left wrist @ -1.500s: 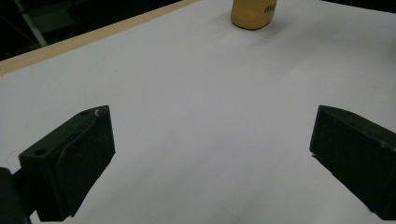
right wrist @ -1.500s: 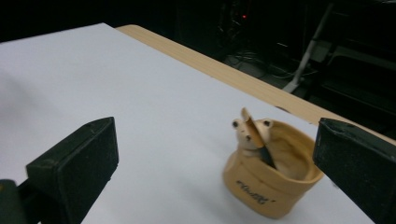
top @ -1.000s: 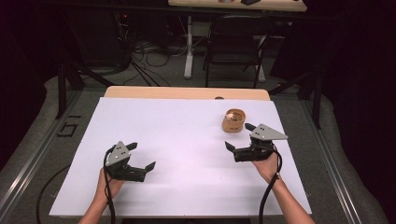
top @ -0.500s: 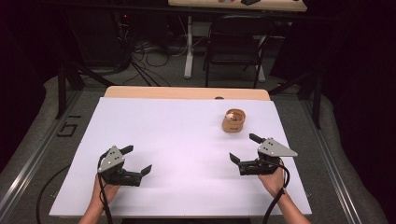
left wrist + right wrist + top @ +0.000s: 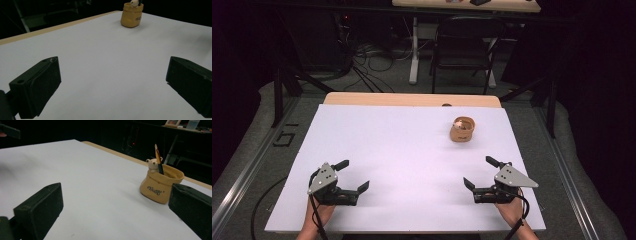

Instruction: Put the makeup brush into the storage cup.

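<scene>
We see a small tan sack-shaped holder (image 5: 462,129) standing upright on the white table (image 5: 402,150), in its far right part, well apart from both grippers. The right gripper view resolves its detail: a wide, rolled rim, a narrowed neck, dark lettering on the front that we cannot read, a small white bear figure (image 5: 152,164) at the rim, and a pencil (image 5: 158,159) leaning out of the mouth. In the left gripper view the holder appears farther off, with the bear's head just visible at the top edge. The high view reduces the holder to a tan shape but adds the layout: the left gripper (image 5: 352,174) near the front left of the table, the right gripper (image 5: 480,172) near the front right, each held in a hand. Both grippers have their jaws spread wide with nothing between them; we see bare table surface through each gap.
</scene>
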